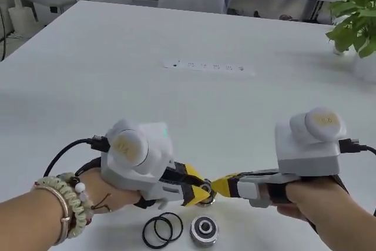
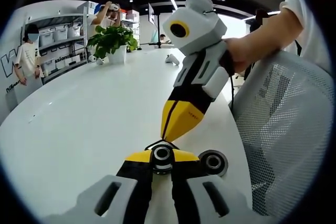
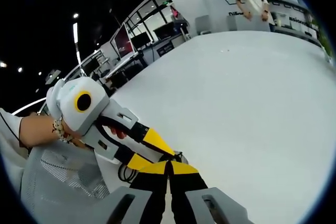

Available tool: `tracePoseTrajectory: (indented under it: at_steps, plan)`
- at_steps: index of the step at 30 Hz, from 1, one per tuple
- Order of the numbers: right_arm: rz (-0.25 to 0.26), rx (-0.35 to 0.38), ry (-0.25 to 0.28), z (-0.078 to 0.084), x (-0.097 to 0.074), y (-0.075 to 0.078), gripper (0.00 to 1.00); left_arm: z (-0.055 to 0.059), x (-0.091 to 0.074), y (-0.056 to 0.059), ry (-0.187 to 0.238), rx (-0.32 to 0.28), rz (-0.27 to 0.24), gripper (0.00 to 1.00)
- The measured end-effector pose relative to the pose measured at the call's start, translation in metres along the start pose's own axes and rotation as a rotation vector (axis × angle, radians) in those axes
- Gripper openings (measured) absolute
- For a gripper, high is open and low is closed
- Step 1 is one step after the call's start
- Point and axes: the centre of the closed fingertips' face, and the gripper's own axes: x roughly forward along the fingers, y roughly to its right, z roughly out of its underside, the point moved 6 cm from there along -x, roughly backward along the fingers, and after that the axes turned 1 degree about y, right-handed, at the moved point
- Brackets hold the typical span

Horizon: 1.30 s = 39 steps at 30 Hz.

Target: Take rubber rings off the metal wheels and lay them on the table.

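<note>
status: partly complete. two loose rings (image 1: 157, 228) lie flat on the surface (image 1: 176, 116), overlapping, near the person. just beside them rests a second wheel (image 1: 204, 230). it cannot be told whether this wheel carries a ring.

left hand-held gripper (image 1: 198, 191): jaws closed on a metal wheel (image 2: 161, 153), holding it just above the surface by its sides.

right hand-held gripper (image 2: 167, 136): jaws closed down to the tips and touching the rim of the held wheel. a thin black rubber ring (image 2: 155, 144) arcs at that point, and the tips appear to pinch it. the right gripper view shows only a hairline gap between the jaws.

step in hand, as judged: peeling the ring off the clamped wheel.

remaining: free this ring, lay it beside the loose pair, then check the second wheel.
</note>
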Motion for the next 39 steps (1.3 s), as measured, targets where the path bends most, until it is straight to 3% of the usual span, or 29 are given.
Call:
tracePoseTrajectory:
  at_steps: [15, 25, 39]
  plan:
    - [-0.036, 0.009, 0.020, -0.002, -0.002, -0.007, 0.00, 0.000, 0.000, 0.001, -0.004, 0.001, -0.004, 0.07]
    - [0.008, 0.015, 0.017, 0.000, -0.003, 0.002, 0.00, 0.000, 0.000, 0.002, -0.010, -0.002, -0.009, 0.07]
    - [0.018, 0.020, 0.028, -0.003, -0.005, 0.006, 0.00, 0.001, -0.007, 0.001, -0.048, 0.009, 0.015, 0.08]
